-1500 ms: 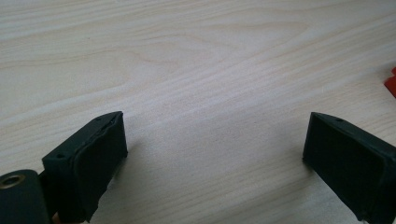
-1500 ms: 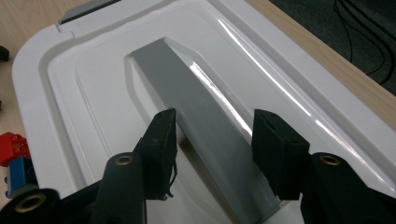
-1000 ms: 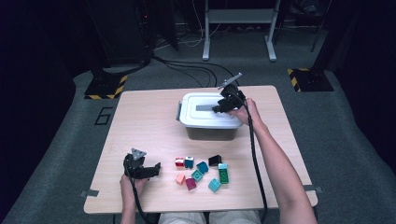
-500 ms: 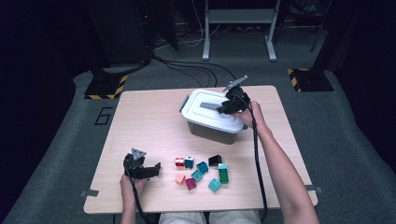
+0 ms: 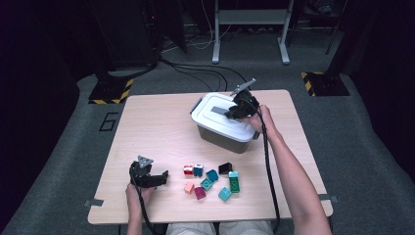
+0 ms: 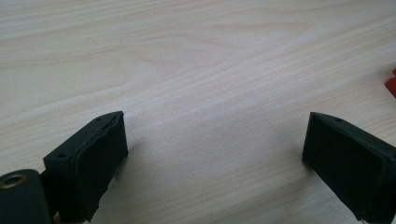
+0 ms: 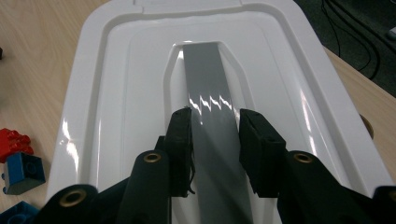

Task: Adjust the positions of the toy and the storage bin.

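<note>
While left gripper (image 5: 164,177) rests agape near-left, we note right gripper (image 7: 215,140), arm outstretched, just clenched on lid's grey handle (image 7: 205,88).

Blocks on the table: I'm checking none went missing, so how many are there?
8, clustered in front of the box: red, blue, teal, black, green, pink, teal, magenta, plus teal perhaps a ninth.

Wooden table (image 5: 156,127), scattered toy bricks (image 5: 212,179), grey carpet (image 5: 58,161), black cables (image 5: 195,71), metal stand (image 5: 249,19)
</note>
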